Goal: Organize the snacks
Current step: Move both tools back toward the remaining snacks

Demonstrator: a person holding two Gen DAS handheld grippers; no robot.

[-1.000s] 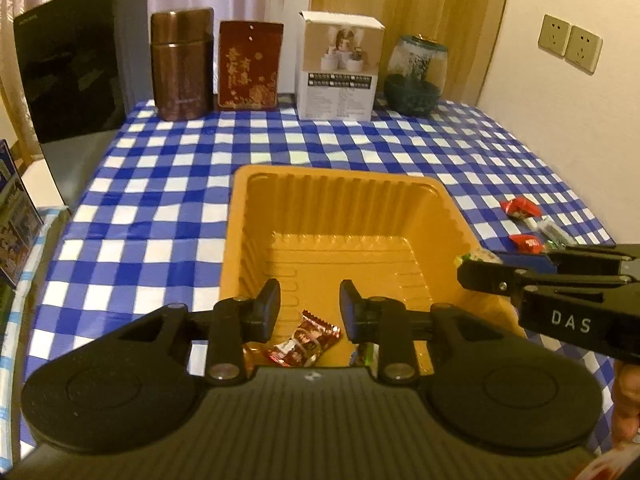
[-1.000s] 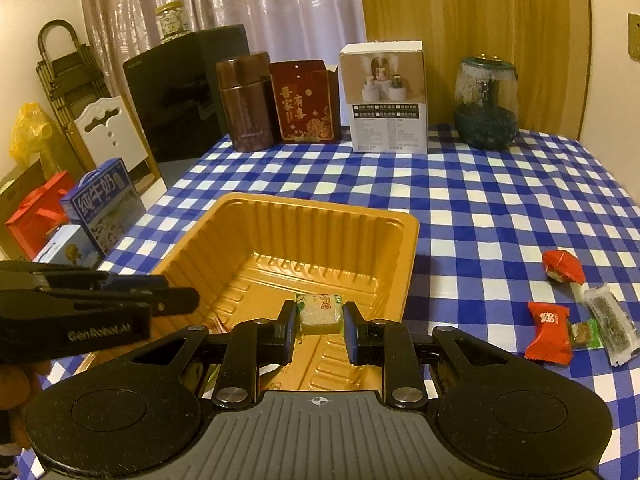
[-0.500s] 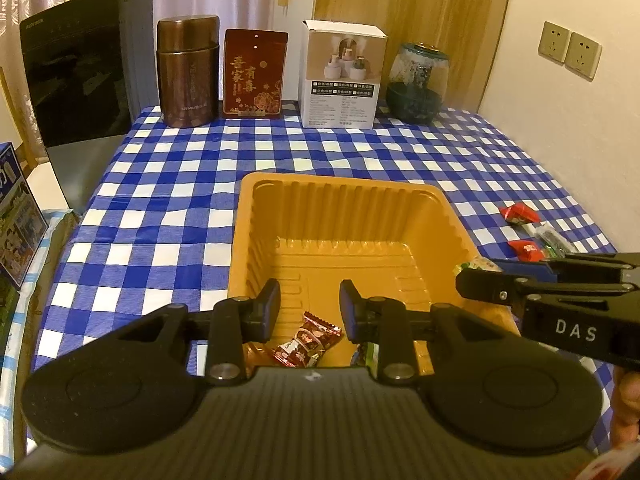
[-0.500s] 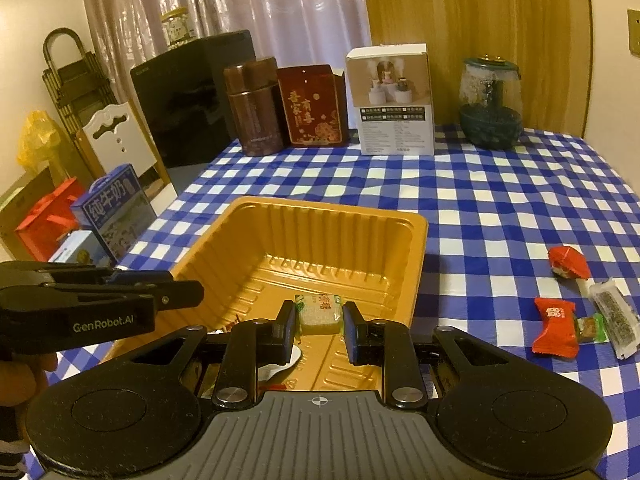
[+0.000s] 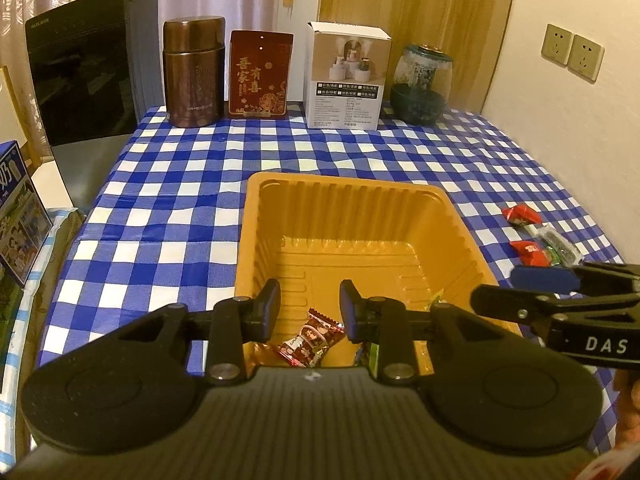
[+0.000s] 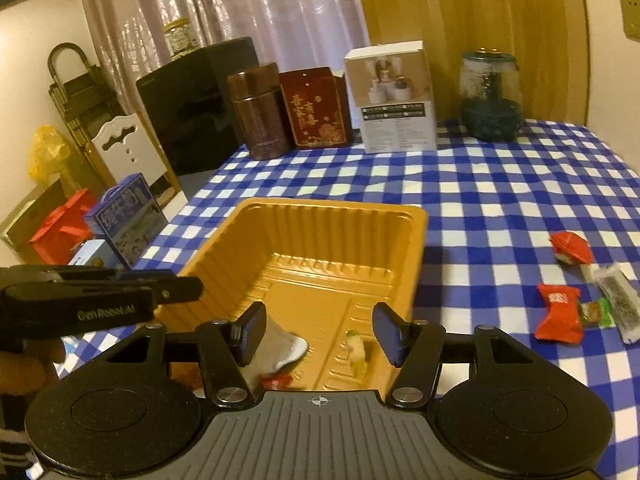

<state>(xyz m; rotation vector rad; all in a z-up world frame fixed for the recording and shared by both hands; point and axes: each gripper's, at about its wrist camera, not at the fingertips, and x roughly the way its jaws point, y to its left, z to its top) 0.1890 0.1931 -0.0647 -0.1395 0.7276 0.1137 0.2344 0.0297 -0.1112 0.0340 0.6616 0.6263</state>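
Snacks are split between two places from where I sit: some lie in the orange tray (image 5: 344, 216) in the middle of the checked surface (image 5: 180, 216), and the rest lie on the cloth to its right. In my left wrist view a dark red wrapped candy (image 5: 312, 338) rests on the tray floor near its close end, just below my left tool (image 5: 310, 310), whose fingers stand apart with nothing between them. My right tool (image 6: 320, 330) is spread wide over the near end of the same tray and grips nothing; under it, in the right wrist view, a pale green-wrapped sweet (image 6: 357, 350) lies on the ribbed floor, with a white wrapper (image 6: 286, 350) beside the left finger and a small red piece (image 6: 276, 380) closer to me. Out on the cloth, well apart from the tray, I see a red packet (image 6: 558, 312) touching a small green-ended sweet (image 6: 596, 312), a clear packet with dark contents (image 6: 618, 300) just beside them, and a red folded sweet (image 6: 570, 246) further back. Along the far edge stand a brown canister (image 5: 195, 72), a dark red tin (image 5: 260, 76), a white box (image 5: 346, 76) and a glass jar (image 5: 420, 84) in a row. Each tool shows at the edge of the other's view, flanking the tray.
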